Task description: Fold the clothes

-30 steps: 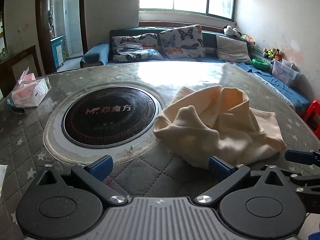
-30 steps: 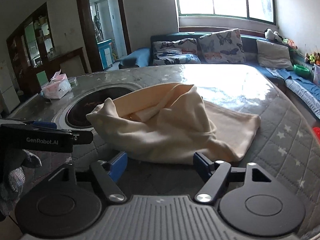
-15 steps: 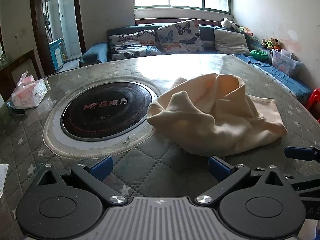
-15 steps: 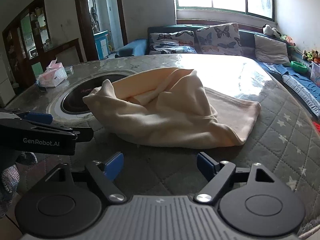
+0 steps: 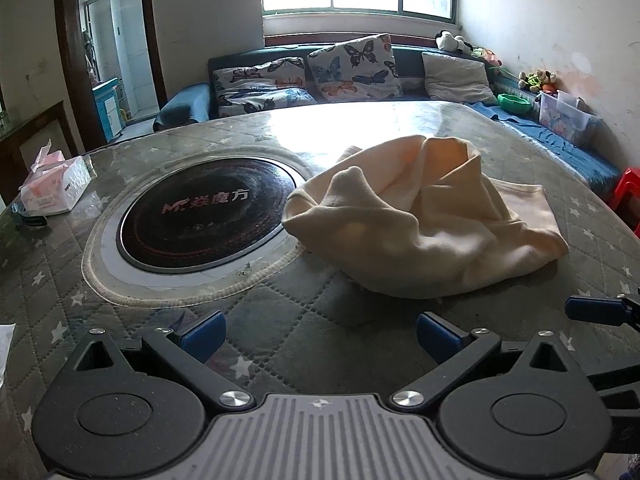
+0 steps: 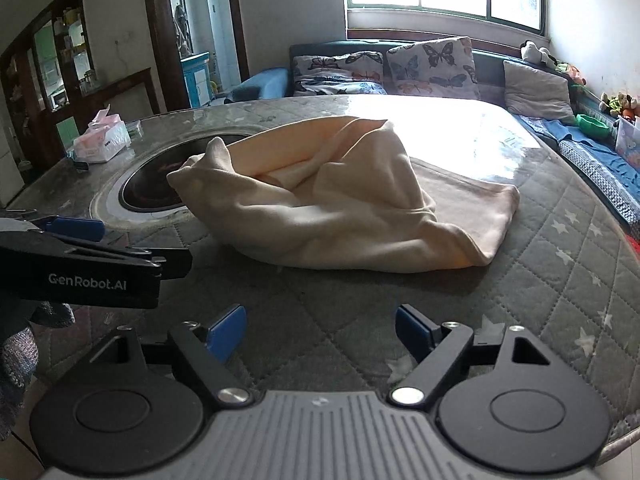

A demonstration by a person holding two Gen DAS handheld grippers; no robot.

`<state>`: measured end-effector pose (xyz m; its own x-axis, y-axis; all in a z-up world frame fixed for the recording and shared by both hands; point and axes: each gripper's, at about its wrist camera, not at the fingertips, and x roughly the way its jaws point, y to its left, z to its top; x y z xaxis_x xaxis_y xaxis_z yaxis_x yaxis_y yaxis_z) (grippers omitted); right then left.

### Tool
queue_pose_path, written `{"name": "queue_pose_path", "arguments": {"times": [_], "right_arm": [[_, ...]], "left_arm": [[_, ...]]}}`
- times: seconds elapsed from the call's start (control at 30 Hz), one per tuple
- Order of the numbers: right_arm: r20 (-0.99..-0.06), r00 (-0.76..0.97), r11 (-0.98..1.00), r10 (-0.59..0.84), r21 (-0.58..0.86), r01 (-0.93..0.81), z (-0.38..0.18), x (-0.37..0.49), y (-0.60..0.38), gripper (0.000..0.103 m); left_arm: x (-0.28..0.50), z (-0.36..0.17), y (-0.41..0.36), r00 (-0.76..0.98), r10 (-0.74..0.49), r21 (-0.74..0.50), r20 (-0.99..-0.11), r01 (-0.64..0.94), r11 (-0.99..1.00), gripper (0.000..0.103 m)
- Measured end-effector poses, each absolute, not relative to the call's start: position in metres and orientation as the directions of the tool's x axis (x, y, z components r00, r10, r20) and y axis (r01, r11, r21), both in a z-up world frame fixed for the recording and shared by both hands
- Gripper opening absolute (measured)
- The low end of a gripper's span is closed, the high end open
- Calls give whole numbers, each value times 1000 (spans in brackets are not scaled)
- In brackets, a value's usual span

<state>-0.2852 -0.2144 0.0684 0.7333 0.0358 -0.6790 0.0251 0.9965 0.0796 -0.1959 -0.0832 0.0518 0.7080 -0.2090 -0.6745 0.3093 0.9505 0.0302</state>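
Both sets of jaws stand wide apart and hold nothing: my left gripper and my right gripper hover low over the quilted counter, short of the cloth. That cream garment lies crumpled in a heap on the counter, its left edge overlapping the rim of the round black cooktop. A tissue pack sits far left.

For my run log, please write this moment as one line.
phase: before grasp | left gripper: open, empty | right gripper: open, empty | cream garment: crumpled on table, untouched
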Motion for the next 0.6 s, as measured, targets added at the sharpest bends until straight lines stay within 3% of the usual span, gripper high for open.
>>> {"name": "queue_pose_path", "arguments": {"times": [0.6], "right_arm": [[-703, 711, 996, 37, 80, 28, 66, -278, -211, 84]], "left_arm": [[-190, 50, -85, 690, -211, 23, -692, 313, 949, 103]]}}
